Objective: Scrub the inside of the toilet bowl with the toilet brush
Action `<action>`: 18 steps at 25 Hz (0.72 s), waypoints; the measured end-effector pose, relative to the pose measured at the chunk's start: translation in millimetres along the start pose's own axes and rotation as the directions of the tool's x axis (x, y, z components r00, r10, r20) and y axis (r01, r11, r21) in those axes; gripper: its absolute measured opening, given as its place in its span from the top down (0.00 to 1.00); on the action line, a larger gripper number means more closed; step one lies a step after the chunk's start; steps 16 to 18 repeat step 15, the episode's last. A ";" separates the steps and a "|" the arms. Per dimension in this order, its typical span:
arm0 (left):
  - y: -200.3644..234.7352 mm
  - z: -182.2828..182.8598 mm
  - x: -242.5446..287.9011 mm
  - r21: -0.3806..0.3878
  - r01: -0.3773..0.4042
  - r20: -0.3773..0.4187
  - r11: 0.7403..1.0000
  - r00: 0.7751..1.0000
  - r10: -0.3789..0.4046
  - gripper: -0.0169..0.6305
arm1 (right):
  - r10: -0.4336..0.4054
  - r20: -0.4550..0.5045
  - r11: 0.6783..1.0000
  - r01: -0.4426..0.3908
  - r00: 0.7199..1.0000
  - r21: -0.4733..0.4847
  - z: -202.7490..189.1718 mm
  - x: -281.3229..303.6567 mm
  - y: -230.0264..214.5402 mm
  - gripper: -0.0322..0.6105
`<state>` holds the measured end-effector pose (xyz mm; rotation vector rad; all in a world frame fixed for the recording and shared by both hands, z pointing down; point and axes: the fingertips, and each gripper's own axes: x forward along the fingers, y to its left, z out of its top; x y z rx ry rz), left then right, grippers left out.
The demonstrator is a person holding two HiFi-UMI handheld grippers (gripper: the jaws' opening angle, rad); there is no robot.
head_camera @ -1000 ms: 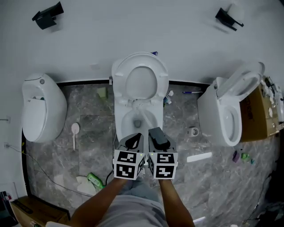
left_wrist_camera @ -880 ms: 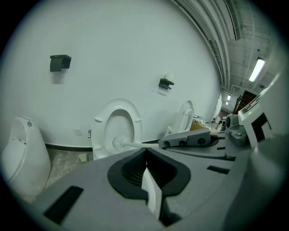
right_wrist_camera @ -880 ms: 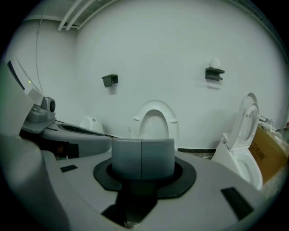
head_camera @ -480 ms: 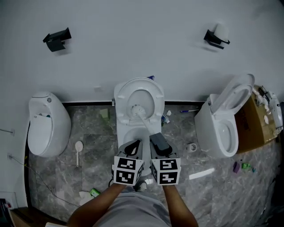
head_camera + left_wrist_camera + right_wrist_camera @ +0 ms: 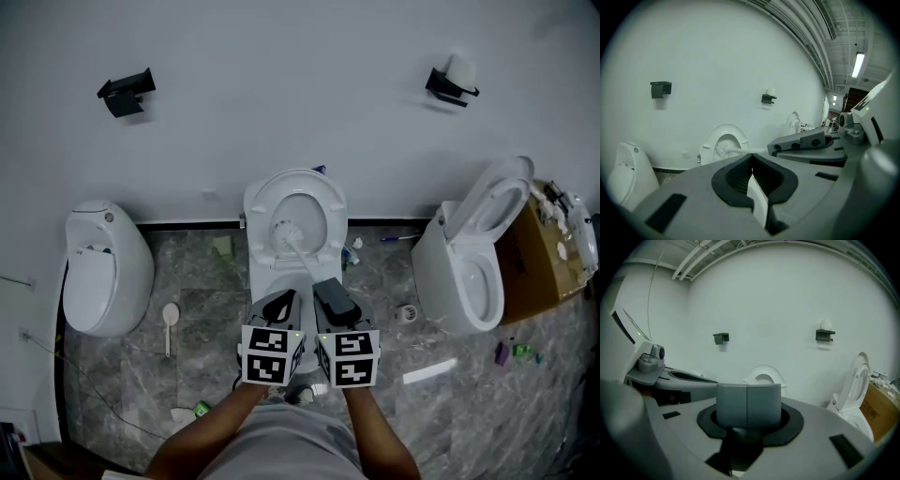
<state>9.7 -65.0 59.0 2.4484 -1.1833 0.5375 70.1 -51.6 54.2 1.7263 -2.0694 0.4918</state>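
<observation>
In the head view the white toilet [image 5: 267,274] stands straight ahead, its seat and lid [image 5: 323,199] raised against the wall. The toilet brush [image 5: 284,231] is up in the air, its white head in front of the raised seat. Its handle slants down into my right gripper [image 5: 323,282], which is shut on it. My left gripper [image 5: 284,298] sits close beside the right one, over the bowl's front, shut and holding nothing. In the left gripper view the toilet brush [image 5: 724,149] pokes out of the right gripper [image 5: 774,147]. The right gripper view hides the brush behind its closed jaws.
A closed white toilet [image 5: 108,267] stands at the left and another toilet [image 5: 473,267] with its lid up at the right, next to a cardboard box [image 5: 553,253]. Two dark brackets [image 5: 127,91] [image 5: 450,82] hang on the wall. Litter and a white scoop [image 5: 170,321] lie on the marble floor.
A second ago the brush head was down in the bowl; it has since been lifted in front of the raised seat. Both grippers stayed side by side.
</observation>
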 end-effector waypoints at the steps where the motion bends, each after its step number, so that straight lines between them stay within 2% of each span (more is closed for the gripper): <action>1: 1.5 -0.7 -0.6 -0.004 -0.003 -0.001 1.000 1.000 0.003 0.96 | 0.001 0.000 1.000 -0.001 1.000 -0.002 0.6 -0.1 0.9 0.71; 18: 4.4 -0.4 -1.0 -0.005 0.006 0.003 1.000 1.000 -0.006 0.96 | -0.010 0.000 1.000 0.010 1.000 -0.008 4.4 2.2 3.5 0.71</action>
